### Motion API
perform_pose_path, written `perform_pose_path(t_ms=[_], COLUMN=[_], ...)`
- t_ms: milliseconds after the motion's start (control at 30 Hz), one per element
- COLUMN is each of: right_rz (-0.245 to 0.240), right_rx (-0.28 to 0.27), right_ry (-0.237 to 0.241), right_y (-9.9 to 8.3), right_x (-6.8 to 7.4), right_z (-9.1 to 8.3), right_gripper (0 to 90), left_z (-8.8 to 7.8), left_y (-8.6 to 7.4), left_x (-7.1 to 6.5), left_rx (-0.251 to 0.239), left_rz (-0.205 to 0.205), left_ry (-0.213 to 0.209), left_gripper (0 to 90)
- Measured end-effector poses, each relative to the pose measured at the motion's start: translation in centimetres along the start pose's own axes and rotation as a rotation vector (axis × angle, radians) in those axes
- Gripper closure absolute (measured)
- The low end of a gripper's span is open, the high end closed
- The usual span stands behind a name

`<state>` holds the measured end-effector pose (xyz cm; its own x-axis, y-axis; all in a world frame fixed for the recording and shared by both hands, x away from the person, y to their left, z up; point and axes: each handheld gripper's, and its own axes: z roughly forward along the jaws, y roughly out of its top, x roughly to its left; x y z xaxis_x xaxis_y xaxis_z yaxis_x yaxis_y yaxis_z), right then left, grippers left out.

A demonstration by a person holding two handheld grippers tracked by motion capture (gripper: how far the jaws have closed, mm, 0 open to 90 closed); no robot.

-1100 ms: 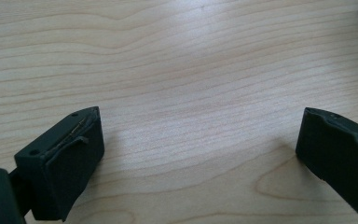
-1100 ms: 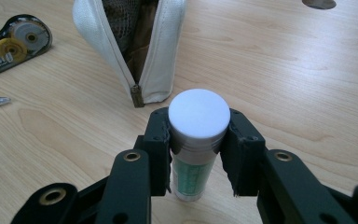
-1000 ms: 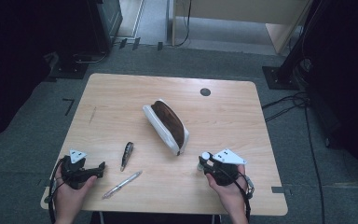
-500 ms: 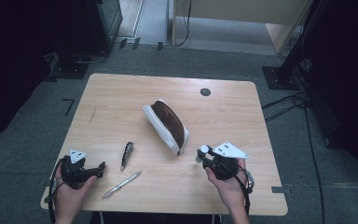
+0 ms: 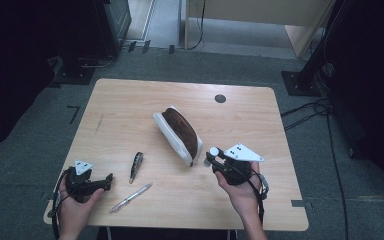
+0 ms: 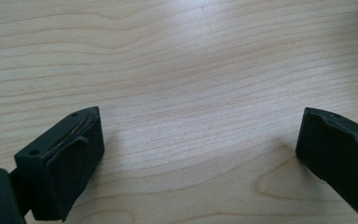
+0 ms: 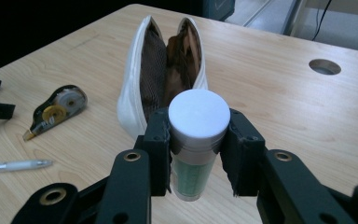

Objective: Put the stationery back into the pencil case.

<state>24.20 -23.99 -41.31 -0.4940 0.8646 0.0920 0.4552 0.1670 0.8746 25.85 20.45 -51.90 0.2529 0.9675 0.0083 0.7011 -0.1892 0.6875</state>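
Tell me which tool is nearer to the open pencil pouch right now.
Right. The right tool, clamped on a white-capped tube, sits just off the near end of the pouch. The left tool rests open at the table's near left corner, beyond the correction tape and pen.

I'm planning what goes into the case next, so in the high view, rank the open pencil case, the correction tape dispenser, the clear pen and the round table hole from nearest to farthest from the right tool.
1. White fabric pencil case with brown lining, just left of the right tool.
2. Dark correction tape dispenser, farther left.
3. Round dark table hole, behind; clear plastic pen, front left: too close to call.
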Motion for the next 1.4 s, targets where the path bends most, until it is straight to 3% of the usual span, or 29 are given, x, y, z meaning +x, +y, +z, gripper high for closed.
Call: perform_pose_path(t_ms=[767,1400], right_rz=[-0.051,-0.045], right_rx=[-0.066,-0.035], right_ry=[0.033,0.020], right_y=[4.9,5.5], right_x=[1.7,1.9], right_z=[1.5,5.8], right_gripper=[65.6,65.5], left_z=[0.0,0.0], left_y=[0.0,0.0], left_x=[0.0,0.0], left_rx=[0.002,0.000], left_rz=[0.001,0.001], left_ry=[0.000,0.000], left_gripper=[1.2,1.2])
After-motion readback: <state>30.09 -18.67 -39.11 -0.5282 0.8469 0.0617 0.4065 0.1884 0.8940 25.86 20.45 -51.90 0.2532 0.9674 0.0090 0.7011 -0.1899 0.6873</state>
